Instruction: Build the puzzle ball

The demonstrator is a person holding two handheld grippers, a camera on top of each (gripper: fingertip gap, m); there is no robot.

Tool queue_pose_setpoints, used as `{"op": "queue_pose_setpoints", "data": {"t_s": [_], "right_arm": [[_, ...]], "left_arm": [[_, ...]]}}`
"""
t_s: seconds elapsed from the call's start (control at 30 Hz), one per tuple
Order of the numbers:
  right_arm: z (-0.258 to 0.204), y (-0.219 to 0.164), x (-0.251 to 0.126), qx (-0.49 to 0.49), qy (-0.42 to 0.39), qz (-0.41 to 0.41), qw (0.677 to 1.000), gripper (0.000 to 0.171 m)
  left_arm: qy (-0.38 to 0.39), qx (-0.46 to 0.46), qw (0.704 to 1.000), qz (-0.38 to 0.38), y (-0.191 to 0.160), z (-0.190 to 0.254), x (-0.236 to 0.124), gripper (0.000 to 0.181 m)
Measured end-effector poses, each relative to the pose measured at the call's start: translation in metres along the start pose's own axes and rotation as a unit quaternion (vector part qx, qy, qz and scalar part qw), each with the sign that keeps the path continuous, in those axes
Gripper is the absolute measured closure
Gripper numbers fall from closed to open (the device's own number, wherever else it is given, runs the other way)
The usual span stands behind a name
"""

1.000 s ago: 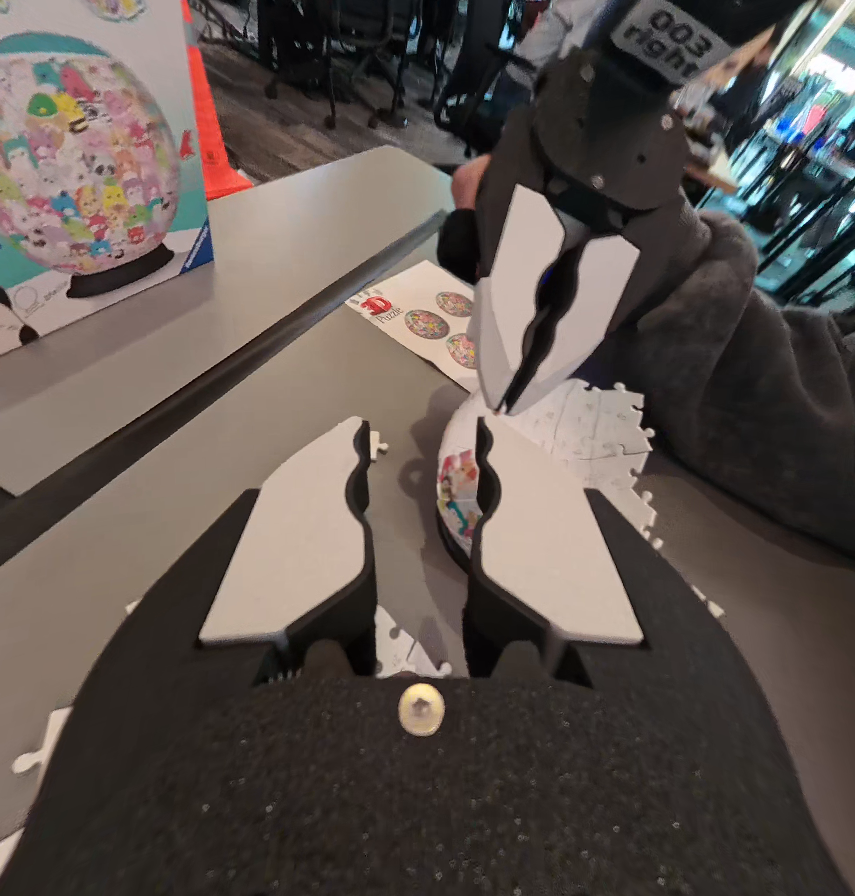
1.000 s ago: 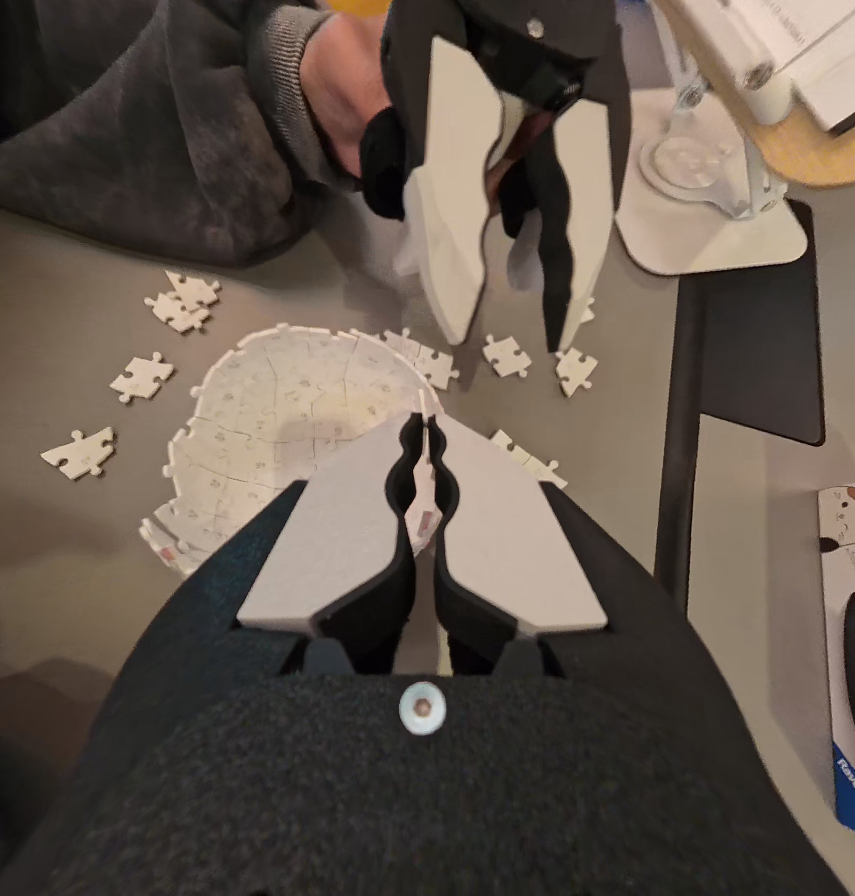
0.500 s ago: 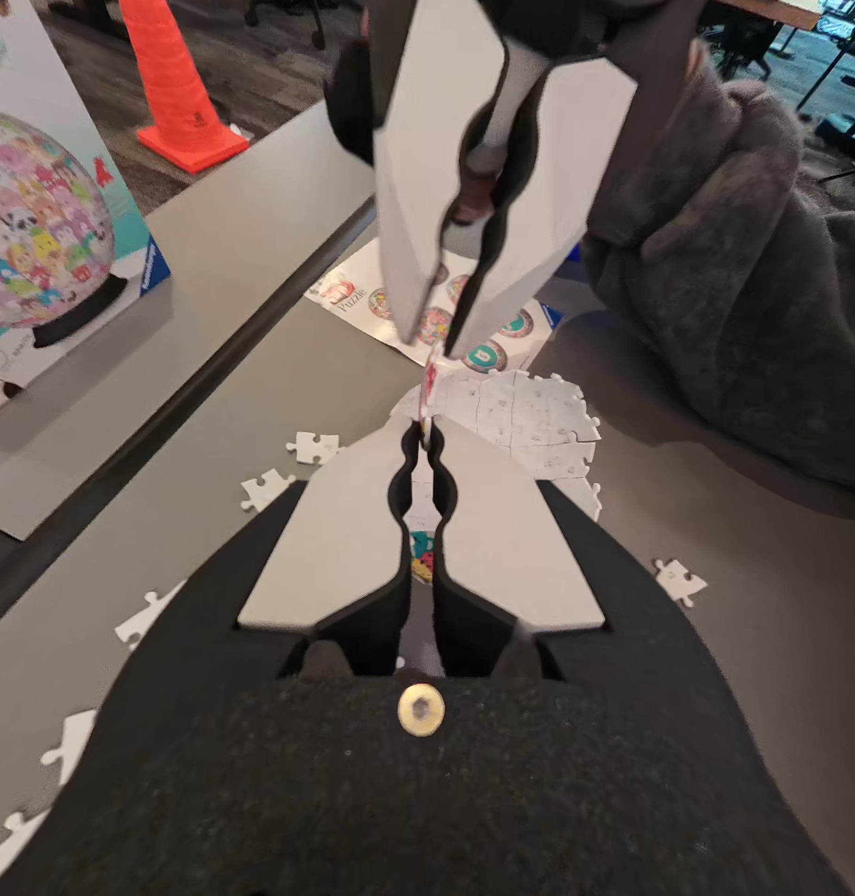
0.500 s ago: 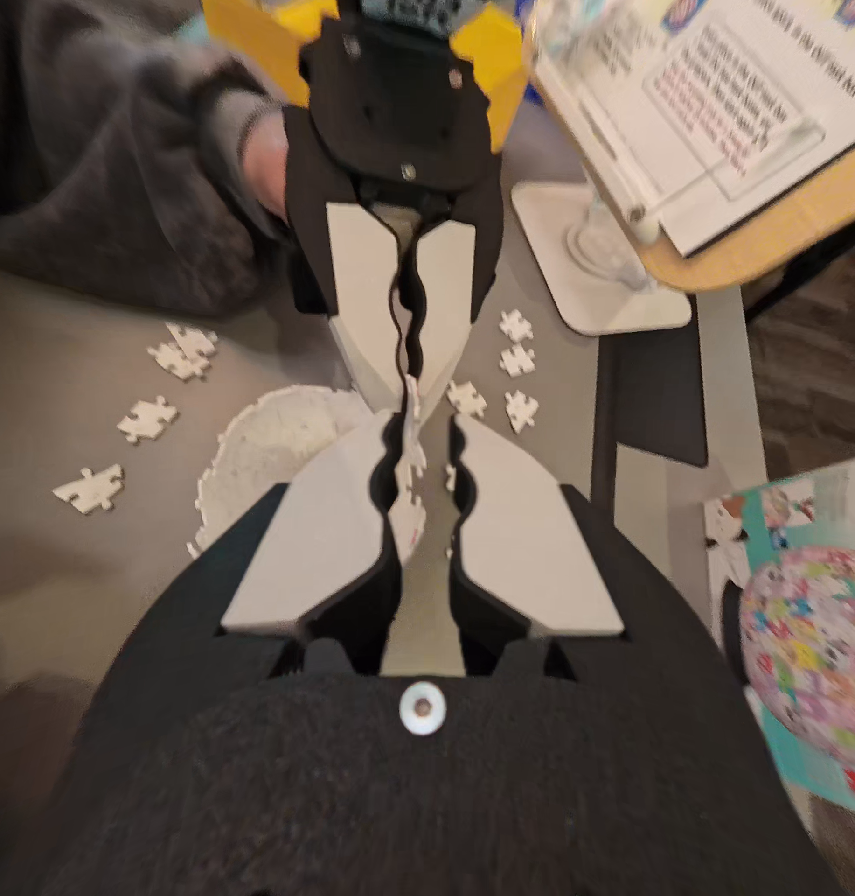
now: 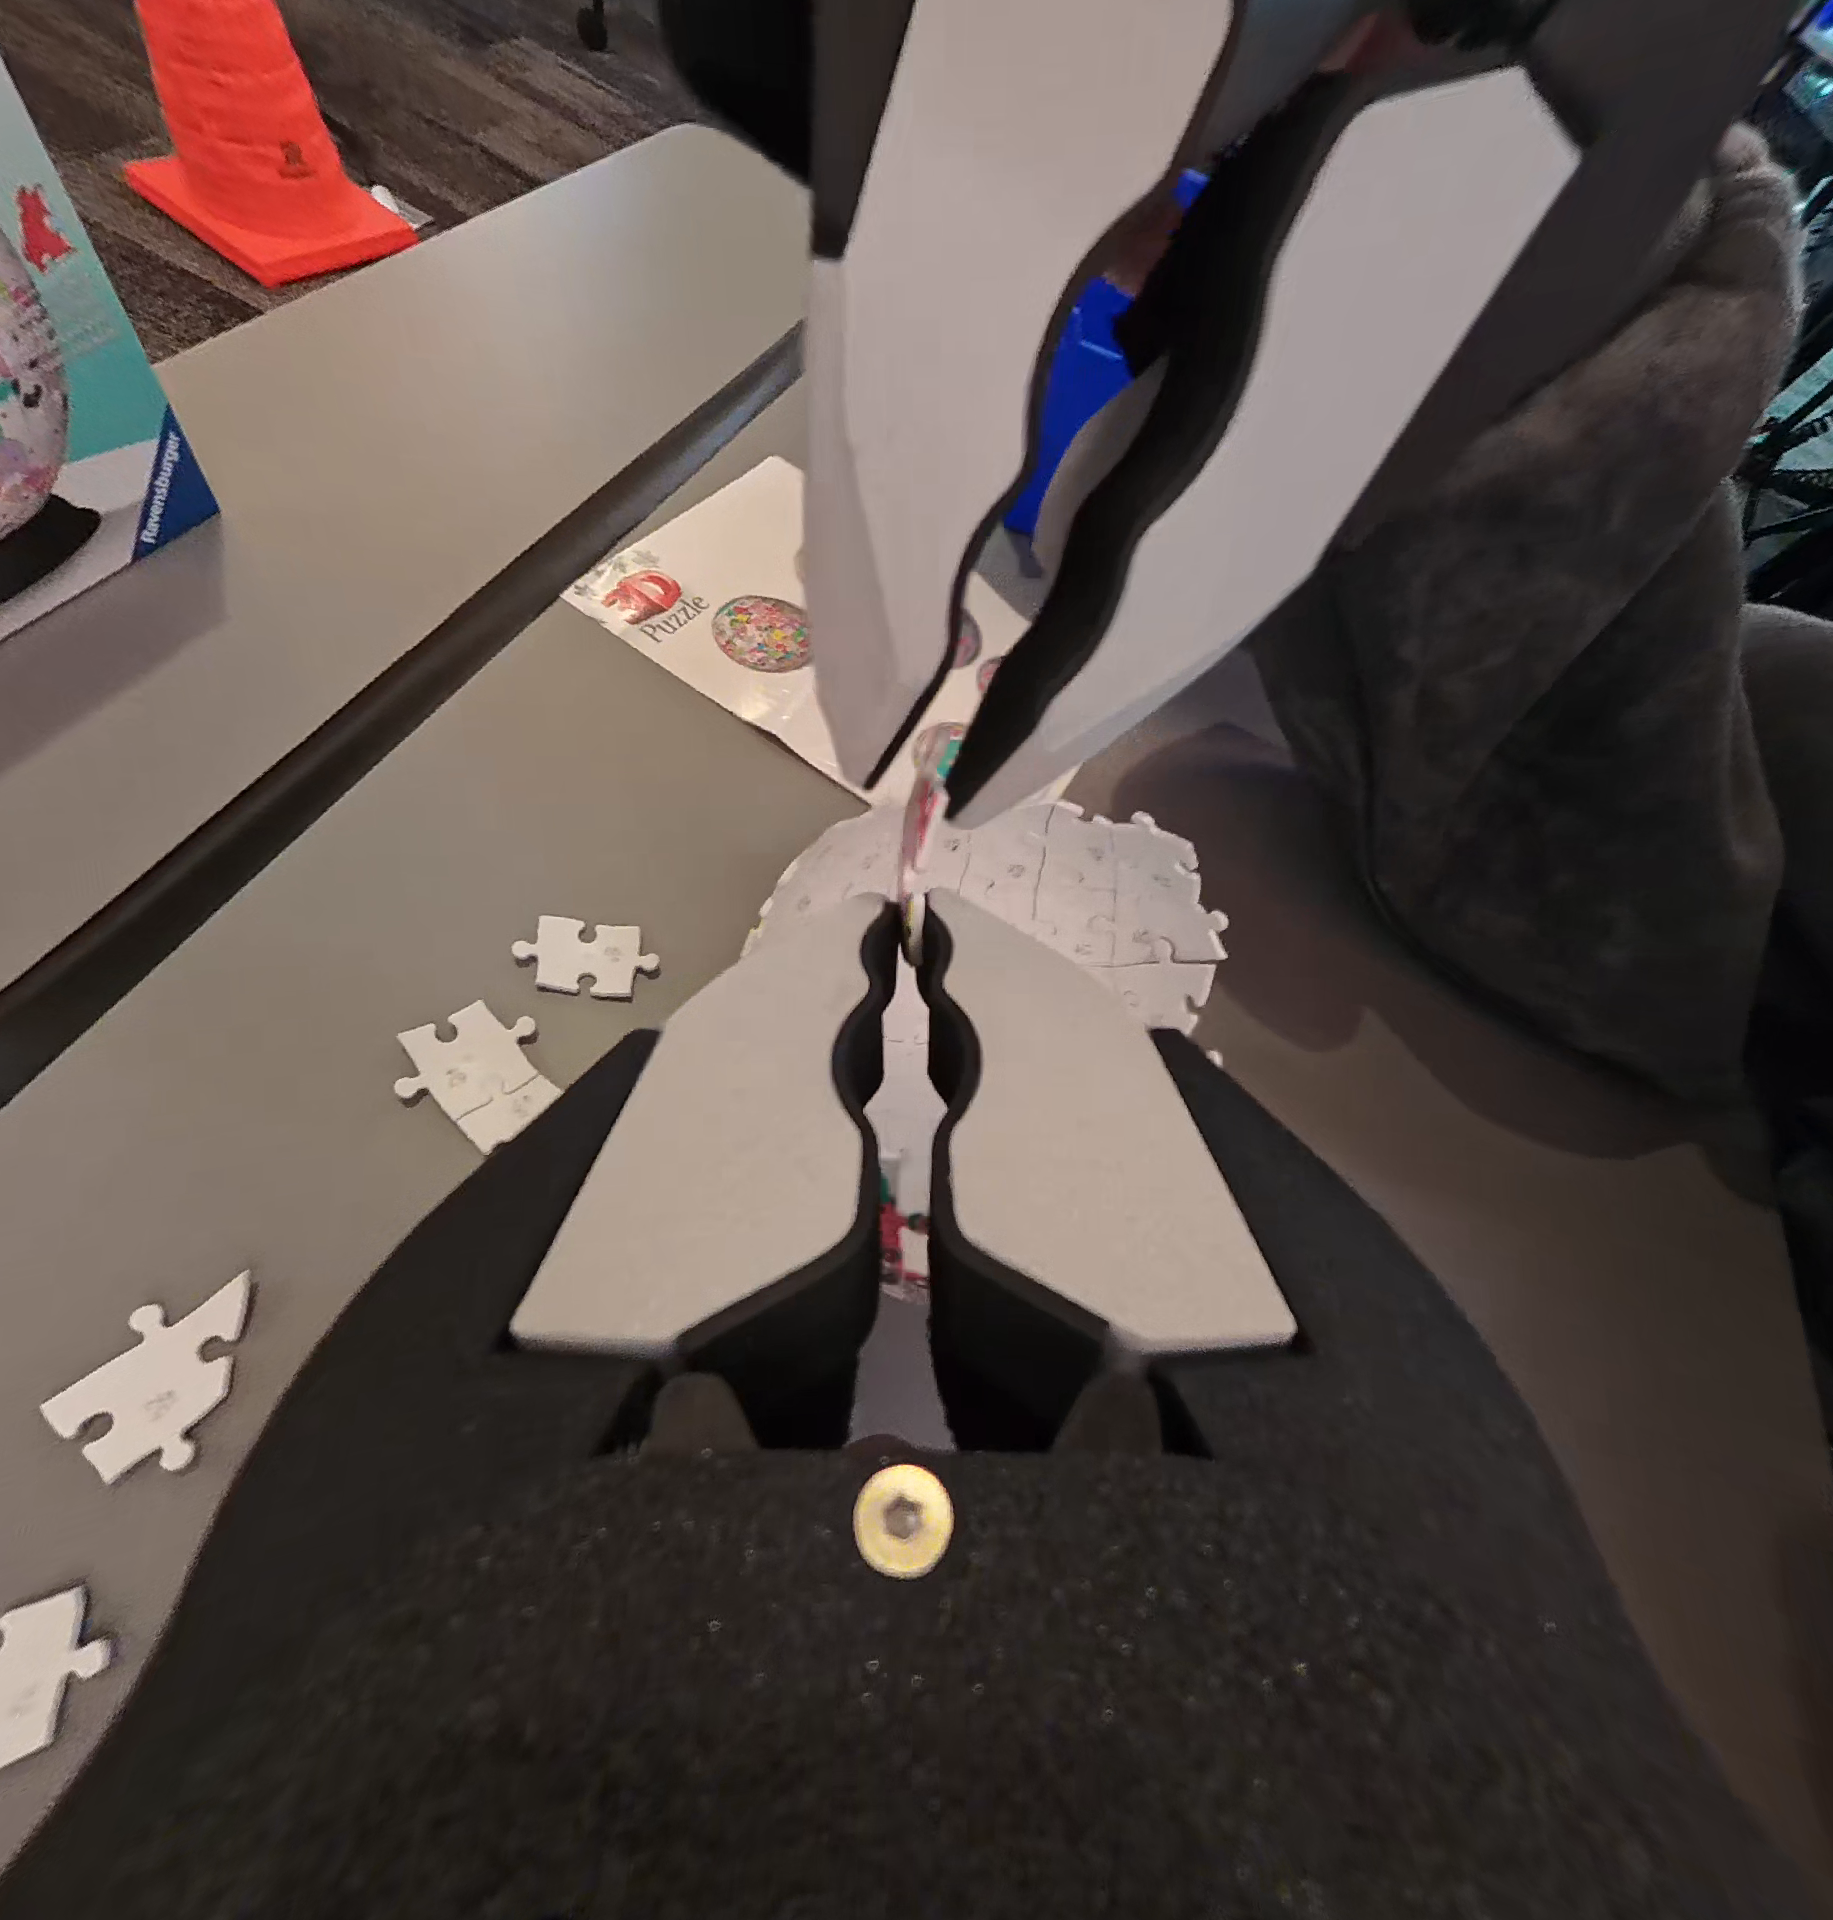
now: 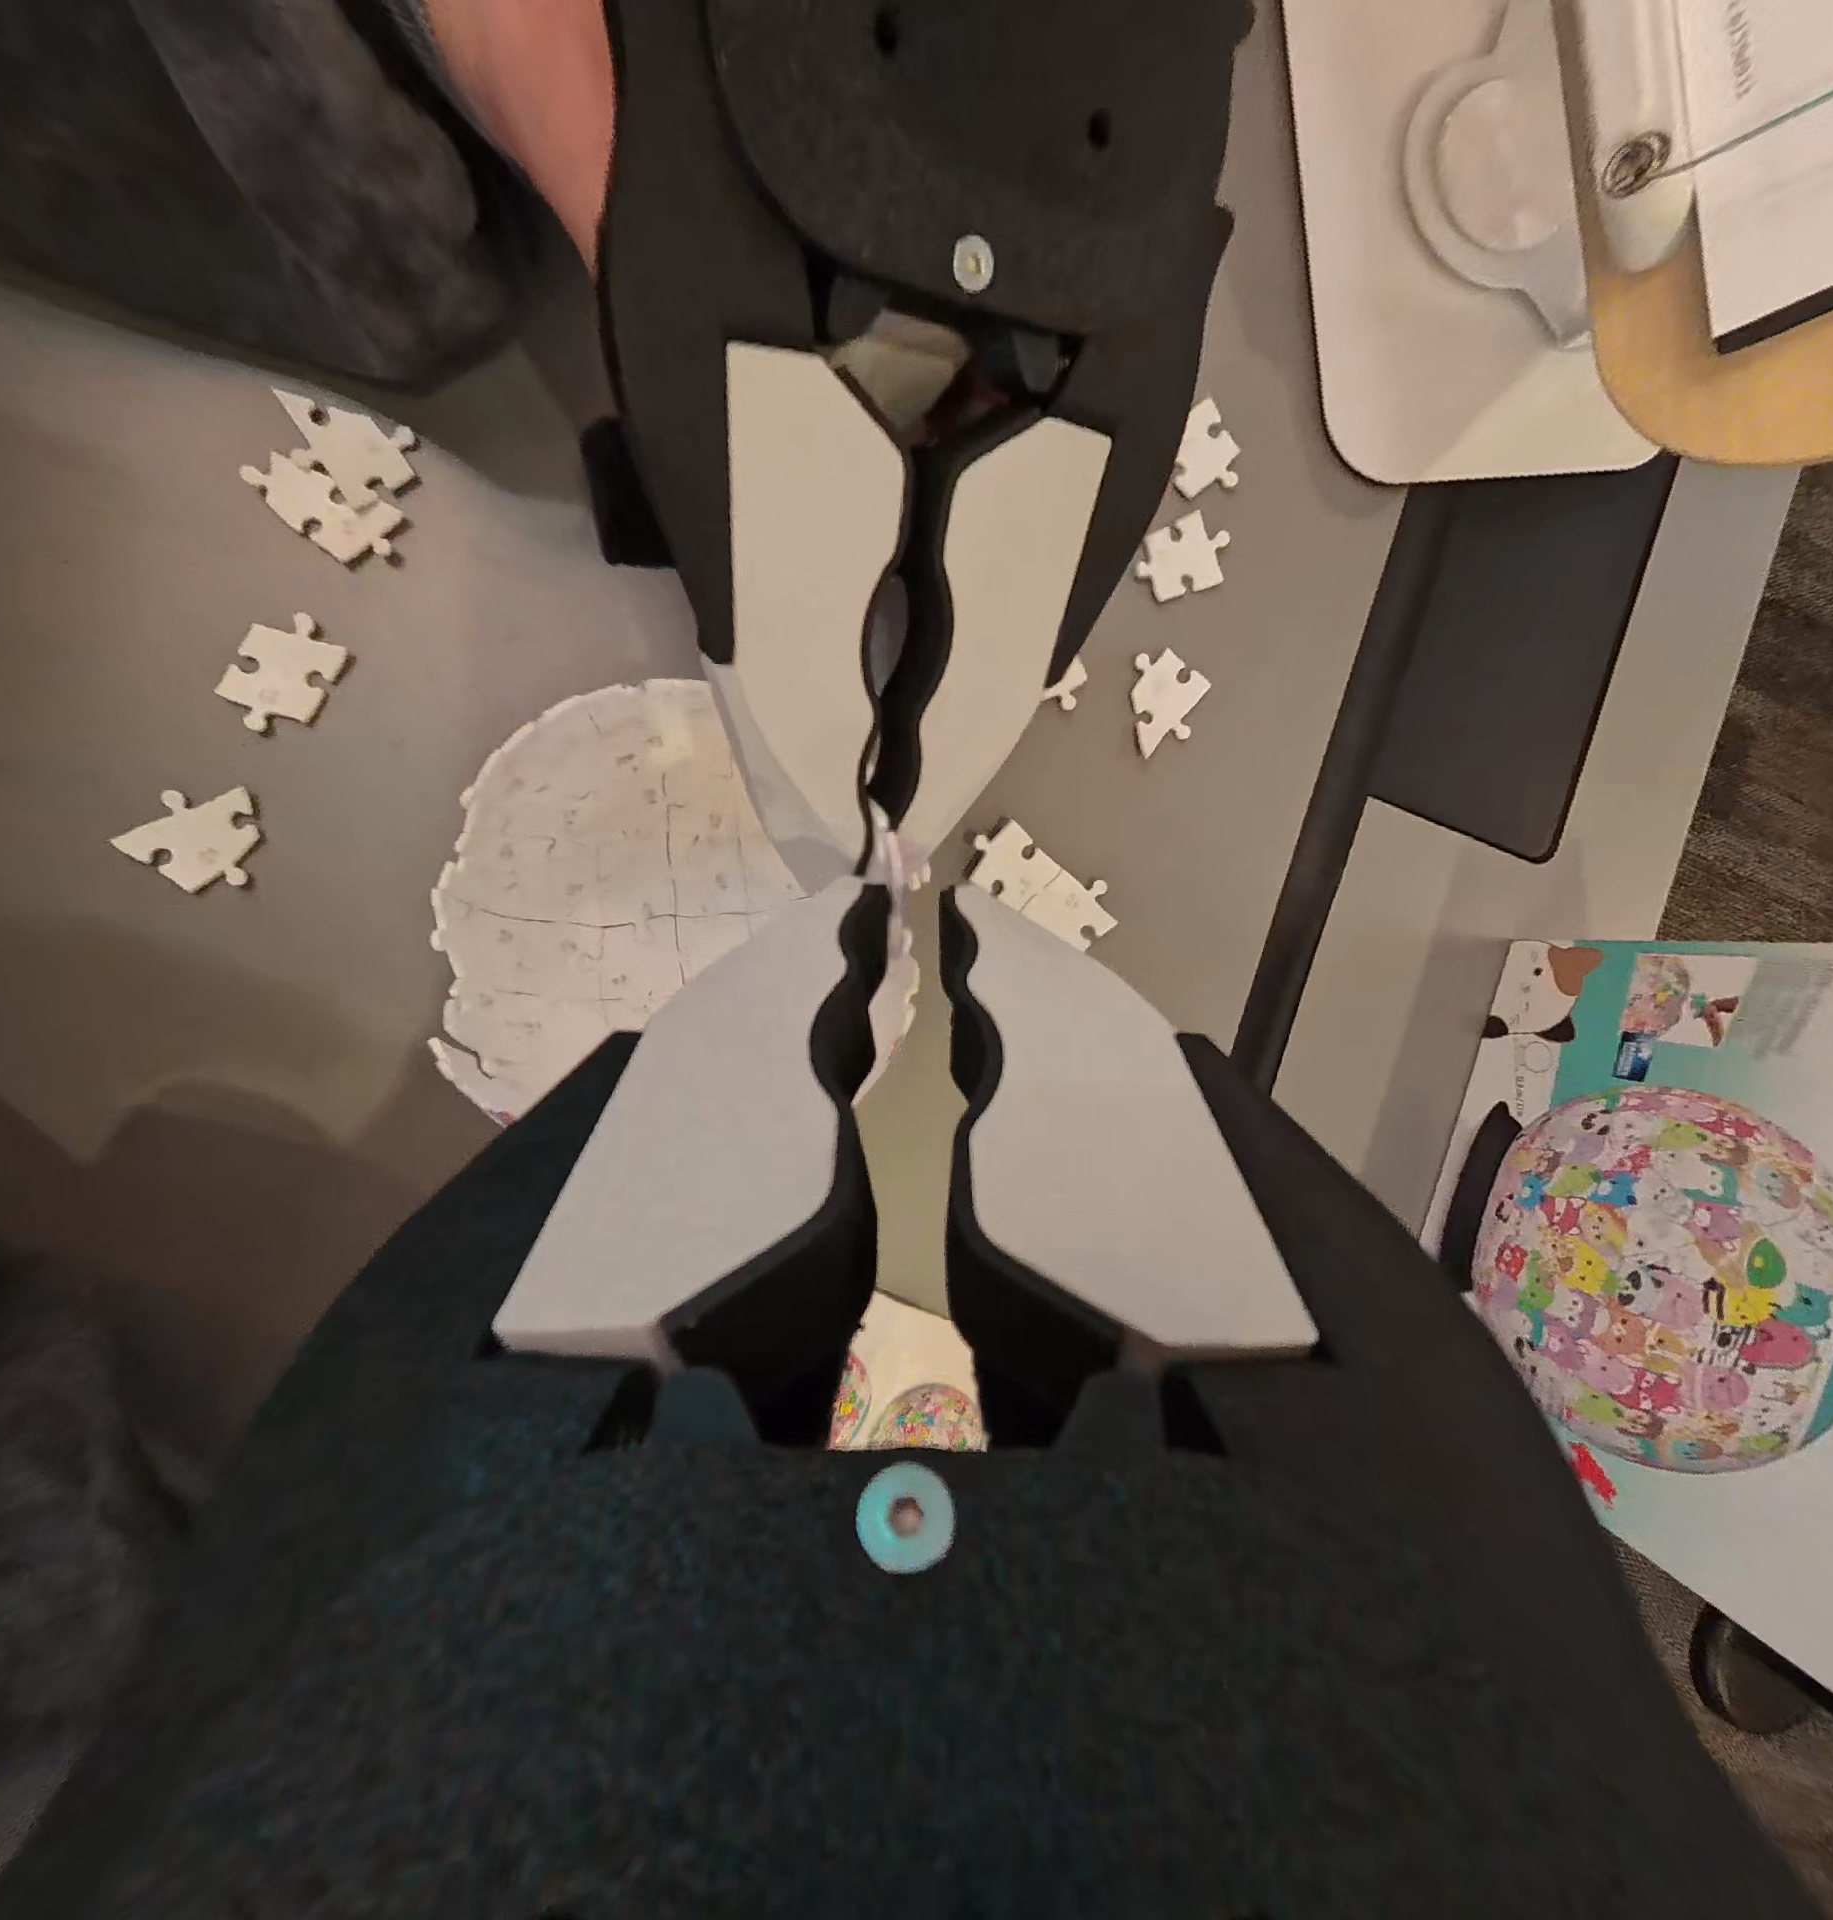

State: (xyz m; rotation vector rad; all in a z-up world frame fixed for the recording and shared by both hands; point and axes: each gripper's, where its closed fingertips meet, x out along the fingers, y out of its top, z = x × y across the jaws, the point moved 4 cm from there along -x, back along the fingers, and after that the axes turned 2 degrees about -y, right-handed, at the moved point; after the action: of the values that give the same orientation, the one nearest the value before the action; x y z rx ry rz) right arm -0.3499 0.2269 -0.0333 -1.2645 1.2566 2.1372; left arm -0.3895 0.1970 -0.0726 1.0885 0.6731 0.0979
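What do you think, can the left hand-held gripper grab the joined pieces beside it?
Probably not yet. The left hand-held gripper is shut on a piece; the joined pieces lie close with nothing between.

Dim, even indoor light w/ soft shadows on the grey table (image 5: 392, 831), strong wide-angle bending at edges, motion blur on the right gripper (image 5: 917, 784) up close, no harsh glare.
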Motion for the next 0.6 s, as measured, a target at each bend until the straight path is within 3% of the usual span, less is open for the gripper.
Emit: {"op": "queue_pose_setpoints", "data": {"t_s": [0.17, 0.27, 0.4, 0.6], "right_arm": [[-0.001, -0.001, -0.003, 0.011, 0.009, -0.004, 1.000, 0.169], [0.005, -0.014, -0.007, 0.040, -0.008, -0.029, 0.999, 0.169], [0.006, -0.029, 0.001, 0.062, -0.002, -0.063, 0.996, 0.169], [0.005, -0.024, 0.028, 0.051, 0.020, -0.089, 0.995, 0.169]], "left_arm": [[0.007, -0.003, 1.000, -0.006, 0.001, 0.001, -0.002, 0.179], [0.031, -0.015, 0.998, -0.061, -0.006, -0.004, -0.012, 0.155], [0.080, -0.019, 0.985, -0.150, -0.022, -0.011, -0.022, 0.152], [0.084, -0.019, 0.970, -0.228, -0.040, -0.009, -0.015, 0.146]]}}
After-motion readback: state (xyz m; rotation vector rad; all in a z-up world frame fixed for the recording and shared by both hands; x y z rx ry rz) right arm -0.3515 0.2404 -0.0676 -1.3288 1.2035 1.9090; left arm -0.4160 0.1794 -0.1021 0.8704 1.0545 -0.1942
